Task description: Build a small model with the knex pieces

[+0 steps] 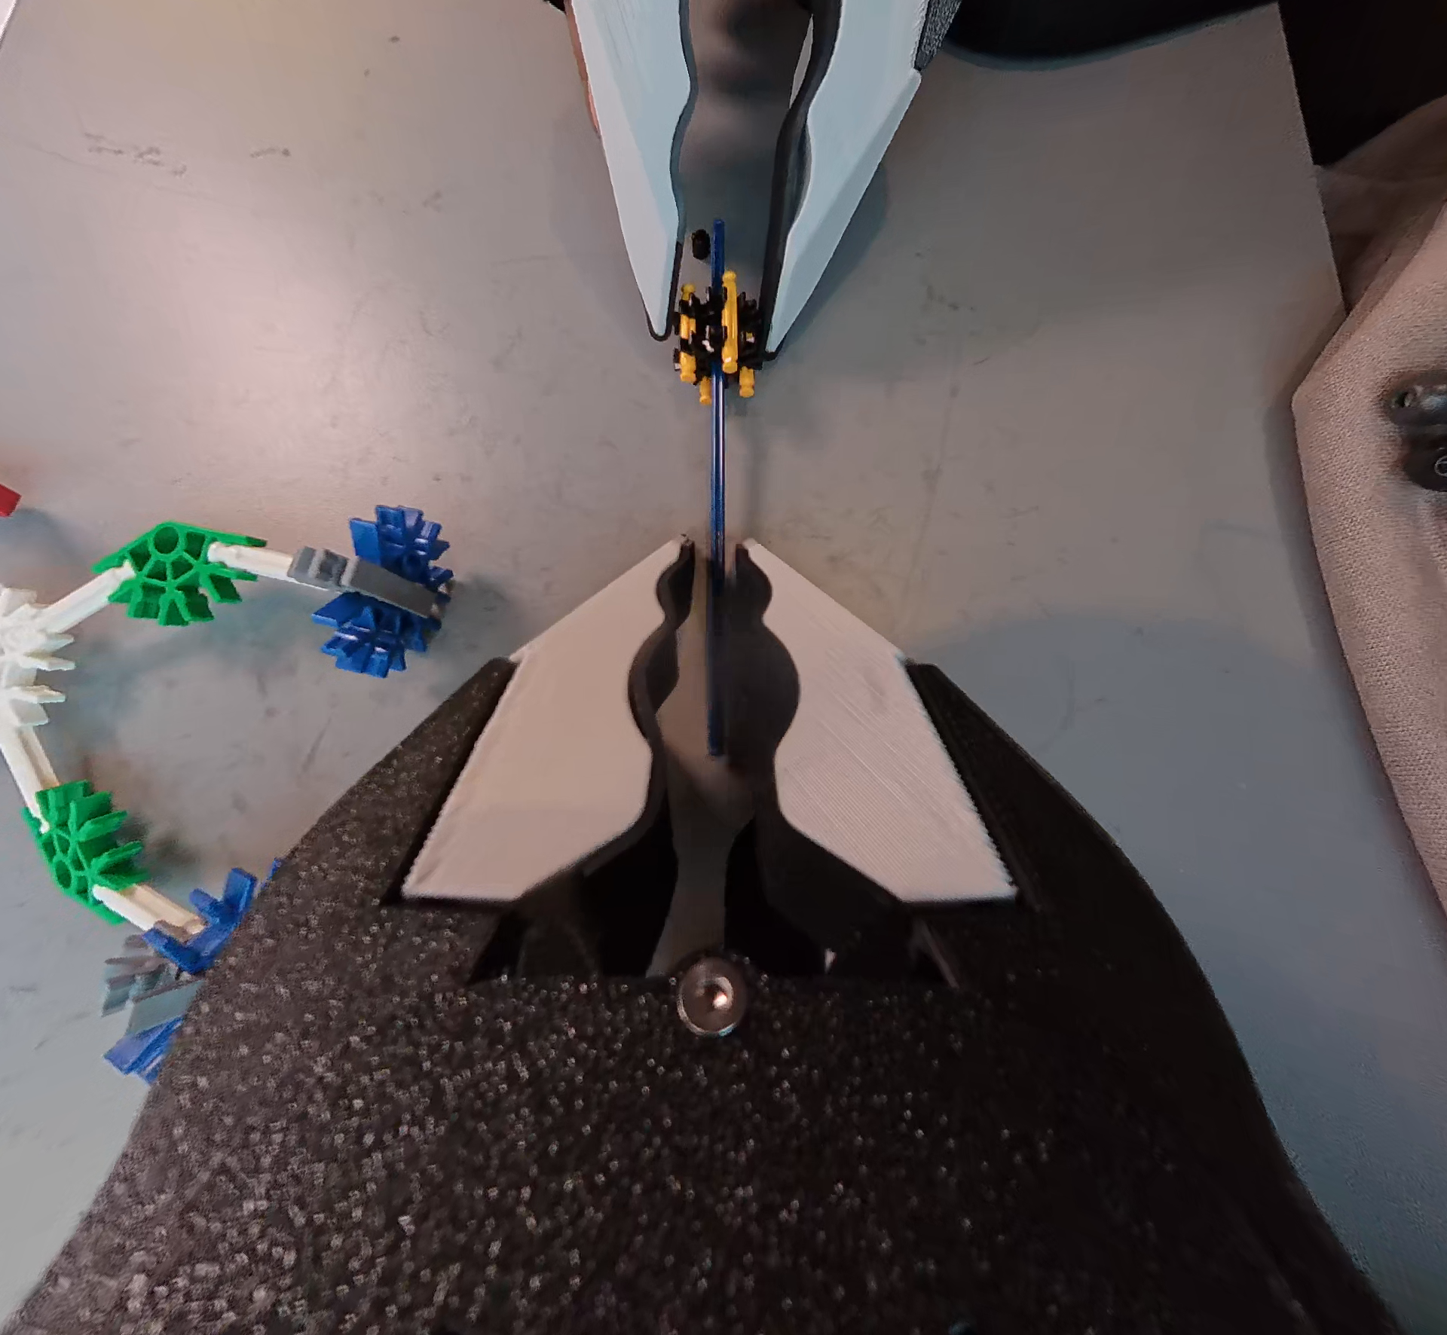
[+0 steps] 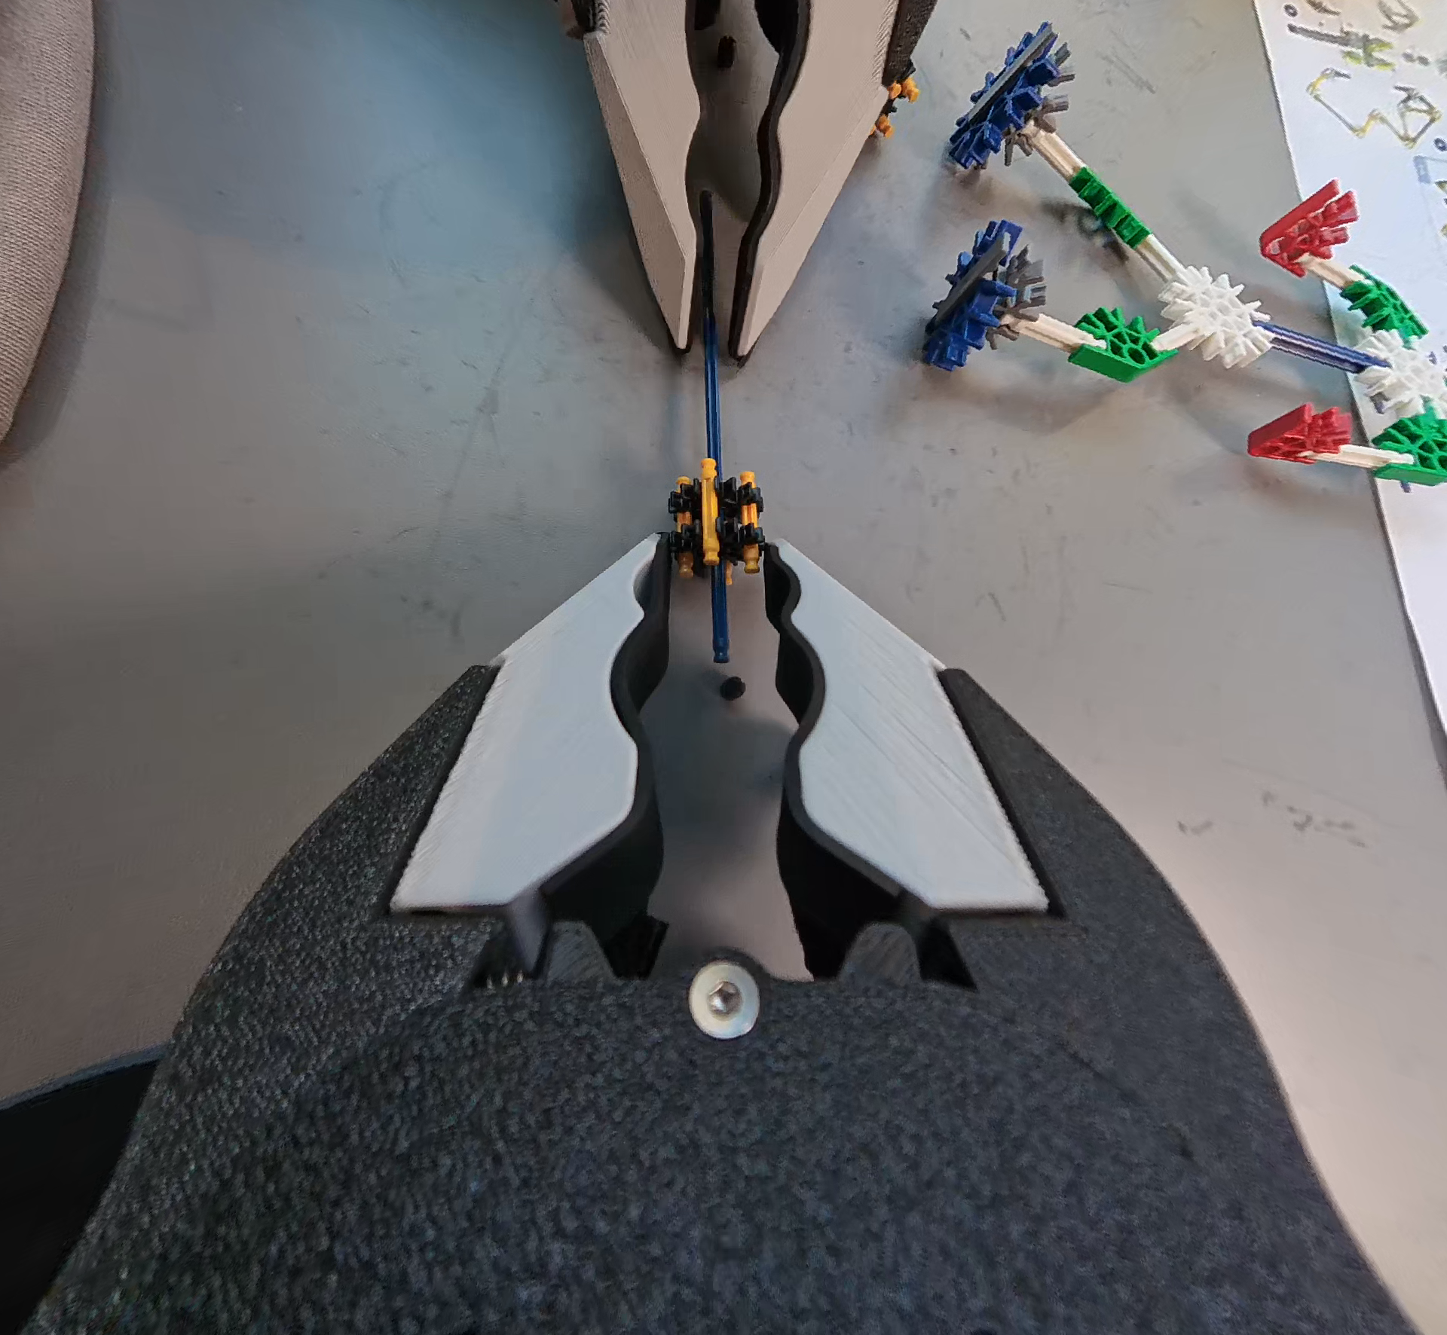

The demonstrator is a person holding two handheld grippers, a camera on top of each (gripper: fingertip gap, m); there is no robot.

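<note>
A thin blue rod (image 1: 716, 468) runs between my two grippers, which face each other tip to tip above the grey table (image 1: 313, 280). My left gripper (image 1: 714, 546) is shut on one end of the rod. My right gripper (image 2: 716, 554) is shut on a small black-and-yellow connector cluster (image 2: 714, 511) that the rod (image 2: 711, 405) passes through. The rod's far end sticks out a little between the right gripper's fingers. In the left wrist view the right gripper (image 1: 712, 350) grips the cluster (image 1: 716, 327) from the top. In the right wrist view the left gripper (image 2: 711, 350) pinches the rod.
A built piece of blue, green, white and red connectors (image 2: 1127, 335) lies on the table to one side, partly on a printed sheet (image 2: 1370, 84); it also shows in the left wrist view (image 1: 172, 585). A small black bit (image 2: 732, 687) lies under the right gripper. Beige fabric (image 1: 1378, 515) borders the table. About 6 cm separates my left fingertips from my right.
</note>
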